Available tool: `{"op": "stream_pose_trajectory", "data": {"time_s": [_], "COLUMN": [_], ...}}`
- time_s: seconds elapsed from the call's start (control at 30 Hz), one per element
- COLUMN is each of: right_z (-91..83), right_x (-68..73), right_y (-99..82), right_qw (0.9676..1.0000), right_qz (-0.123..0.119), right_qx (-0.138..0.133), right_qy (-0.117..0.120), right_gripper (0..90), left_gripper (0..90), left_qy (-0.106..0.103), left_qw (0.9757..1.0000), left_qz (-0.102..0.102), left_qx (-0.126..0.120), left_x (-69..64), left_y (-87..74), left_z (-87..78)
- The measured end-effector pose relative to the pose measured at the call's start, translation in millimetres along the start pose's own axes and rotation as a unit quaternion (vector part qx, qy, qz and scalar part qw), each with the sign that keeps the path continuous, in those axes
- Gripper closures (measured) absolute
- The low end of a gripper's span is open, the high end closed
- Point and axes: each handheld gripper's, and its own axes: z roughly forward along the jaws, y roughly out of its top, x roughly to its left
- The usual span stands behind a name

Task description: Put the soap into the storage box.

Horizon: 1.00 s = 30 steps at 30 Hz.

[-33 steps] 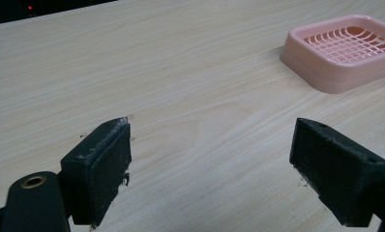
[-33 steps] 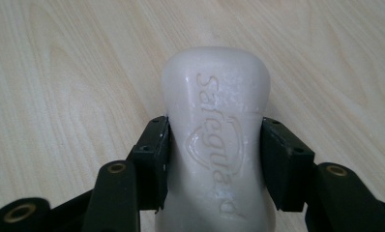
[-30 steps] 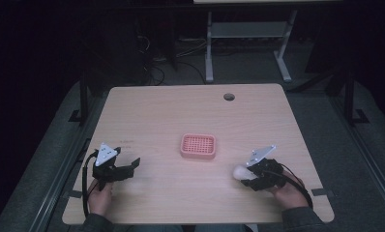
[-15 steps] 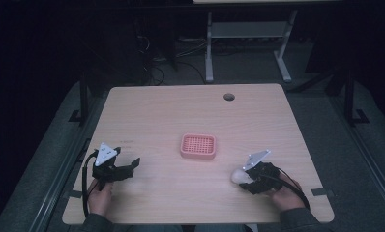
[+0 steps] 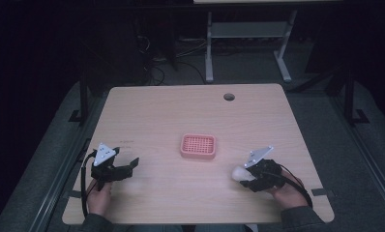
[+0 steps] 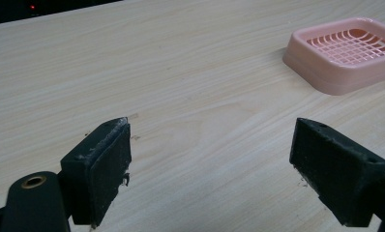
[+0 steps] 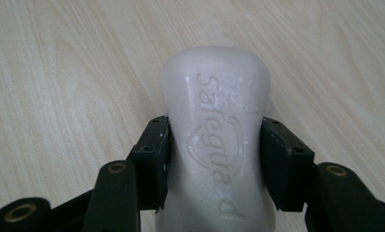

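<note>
A white bar of soap (image 7: 214, 140) with an embossed brand mark sits between the pads of my right gripper (image 7: 214, 164), which is shut on it. From above, the soap (image 5: 241, 173) pokes out of the right gripper (image 5: 248, 178) at the table's front right. A pink slotted soap dish (image 5: 198, 146) lies mid-table, up and to the left of that gripper. My left gripper (image 5: 127, 166) rests at the front left, open, with nothing between its jaws. Its own camera shows the gripper (image 6: 210, 164) over bare wood, the pink dish (image 6: 345, 55) far to the upper right.
The wooden table (image 5: 181, 111) has a round cable hole (image 5: 229, 96) near its far edge. Beyond the table stands a white metal frame (image 5: 244, 43) on a dark floor. A person's hands hold both grippers at the front edge.
The right gripper with the soap has drifted slightly toward the front edge and to the left. The left gripper has kept still.
</note>
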Motion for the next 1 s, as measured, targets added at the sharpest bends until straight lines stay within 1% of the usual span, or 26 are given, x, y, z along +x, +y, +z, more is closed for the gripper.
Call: {"op": "stream_pose_trajectory", "data": {"time_s": [0.03, 0.17, 0.3, 0.47, 0.53, 0.73, 0.8, 0.83, 0.97, 1.0], "right_z": [-0.8, -1.8, -3.4, -4.5, -5.4, -7.0, -7.3, -7.2, -6.6, -6.0], "right_x": [0.0, -2.9, -7.7, -13.5, -14.7, -17.3, -19.3, -20.9, -23.8, -24.4], "right_y": [1.2, 7.4, 16.2, 24.9, 28.1, 39.3, 43.3, 45.1, 53.9, 56.2], "right_qw": [1.0000, 1.0000, 0.9998, 0.9996, 0.9994, 0.9992, 0.9991, 0.9990, 0.9988, 0.9987], "right_qz": [0.003, -0.007, -0.014, -0.019, -0.023, -0.028, -0.029, -0.033, -0.037, -0.039], "right_qx": [0.002, 0.001, 0.000, 0.002, 0.000, 0.007, 0.007, 0.005, 0.006, 0.008], "right_qy": [0.002, 0.004, 0.014, 0.019, 0.025, 0.027, 0.030, 0.030, 0.033, 0.033], "right_gripper": [48.8, 48.8, 48.7, 48.7, 48.7, 48.7, 48.7, 48.7, 48.7, 48.7], "left_gripper": [14.4, 14.4, 14.4, 14.4, 14.4, 14.4, 14.4, 14.4, 14.4, 14.4], "left_qy": [-0.001, -0.001, 0.000, -0.002, -0.003, -0.003, -0.003, -0.003, -0.005, -0.005], "left_qw": [1.0000, 1.0000, 1.0000, 1.0000, 1.0000, 1.0000, 1.0000, 1.0000, 1.0000, 1.0000], "left_qz": [0.002, 0.003, 0.003, 0.002, 0.003, 0.002, -0.002, -0.001, 0.000, -0.003], "left_qx": [-0.001, 0.003, 0.003, 0.002, 0.003, 0.001, -0.003, -0.002, 0.001, 0.001], "left_x": [-0.3, -0.9, -0.6, -1.5, -1.3, -1.5, -1.6, -1.3, -0.9, -1.0], "left_y": [0.0, -0.1, -0.2, -0.2, 0.0, -0.1, -0.2, -0.1, -0.8, -0.7], "left_z": [0.3, 0.7, 0.7, 1.1, 0.3, 0.3, 0.3, 0.2, 0.2, 0.2]}}
